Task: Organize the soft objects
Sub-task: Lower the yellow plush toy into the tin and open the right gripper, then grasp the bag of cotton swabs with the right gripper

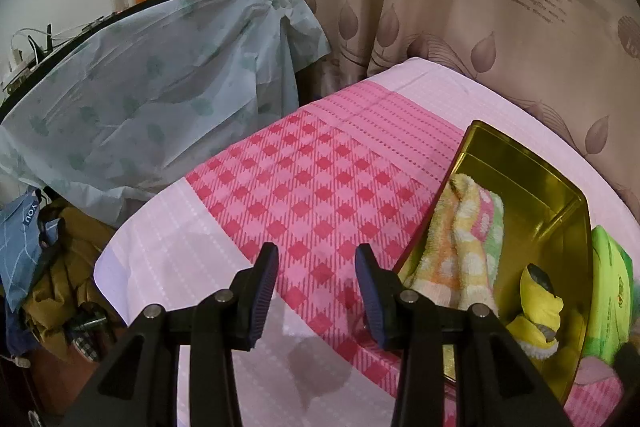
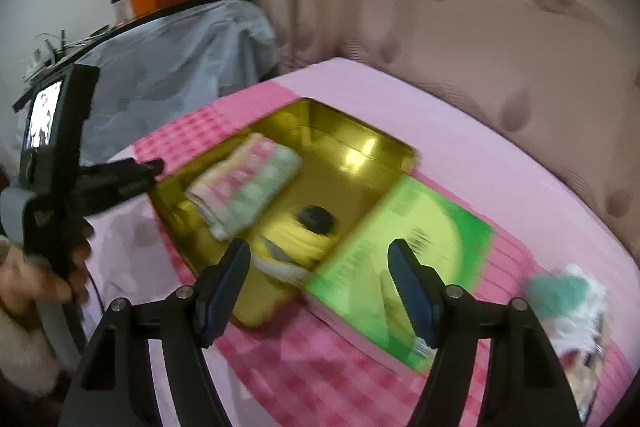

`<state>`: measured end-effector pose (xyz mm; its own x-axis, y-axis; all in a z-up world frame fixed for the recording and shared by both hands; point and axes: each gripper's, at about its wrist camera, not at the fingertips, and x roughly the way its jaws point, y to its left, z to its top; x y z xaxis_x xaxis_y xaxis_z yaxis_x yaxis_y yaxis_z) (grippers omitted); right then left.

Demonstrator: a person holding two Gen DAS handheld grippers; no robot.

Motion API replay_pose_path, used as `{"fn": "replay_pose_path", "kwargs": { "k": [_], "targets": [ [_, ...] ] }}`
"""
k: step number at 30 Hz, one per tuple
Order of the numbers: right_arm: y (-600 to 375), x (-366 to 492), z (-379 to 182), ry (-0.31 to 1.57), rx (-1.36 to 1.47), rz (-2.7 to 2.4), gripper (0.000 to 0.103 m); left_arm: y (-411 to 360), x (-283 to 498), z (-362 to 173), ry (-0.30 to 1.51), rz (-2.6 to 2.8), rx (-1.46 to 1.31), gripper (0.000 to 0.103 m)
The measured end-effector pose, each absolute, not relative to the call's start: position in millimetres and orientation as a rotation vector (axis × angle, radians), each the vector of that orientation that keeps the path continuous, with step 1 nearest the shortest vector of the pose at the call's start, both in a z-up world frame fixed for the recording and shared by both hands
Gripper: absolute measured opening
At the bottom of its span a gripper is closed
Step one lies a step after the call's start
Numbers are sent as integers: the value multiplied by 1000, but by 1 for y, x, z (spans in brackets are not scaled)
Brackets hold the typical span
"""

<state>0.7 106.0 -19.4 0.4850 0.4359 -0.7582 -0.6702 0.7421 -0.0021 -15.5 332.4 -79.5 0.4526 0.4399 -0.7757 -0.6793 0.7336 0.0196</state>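
Gold tin (image 2: 352,183): shiny rectangular metal tray, centre frame, on pink checked cloth (image 1: 304,187).
Towel (image 1: 460,247): fluffy, folded, dotted pastel; inside tin, left part.
Yellow plush (image 1: 538,307): inside tin, lower end.
Left gripper (image 1: 316,295): half-spread, empty.
Right gripper (image 2: 318,287): wide, empty.

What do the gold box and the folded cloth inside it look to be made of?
The gold box looks like thin sheet metal, probably tin, with a glossy finish: its walls mirror light and show bright glints. The folded cloth looks like terry towelling, matt and fuzzy, with a looped nap and soft rounded folds.
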Motion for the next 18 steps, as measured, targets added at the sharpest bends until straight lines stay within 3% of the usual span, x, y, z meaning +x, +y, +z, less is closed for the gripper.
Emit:
{"fn": "replay_pose_path", "kwargs": {
  "k": [11, 18],
  "targets": [
    [-56, 26, -27, 862, -214, 348, 68, 320, -13, -77, 847, 697, -263, 40],
    [-149, 44, -34, 879, -127, 158, 60, 307, -10, -66, 834, 664, -229, 40]
  ]
}}
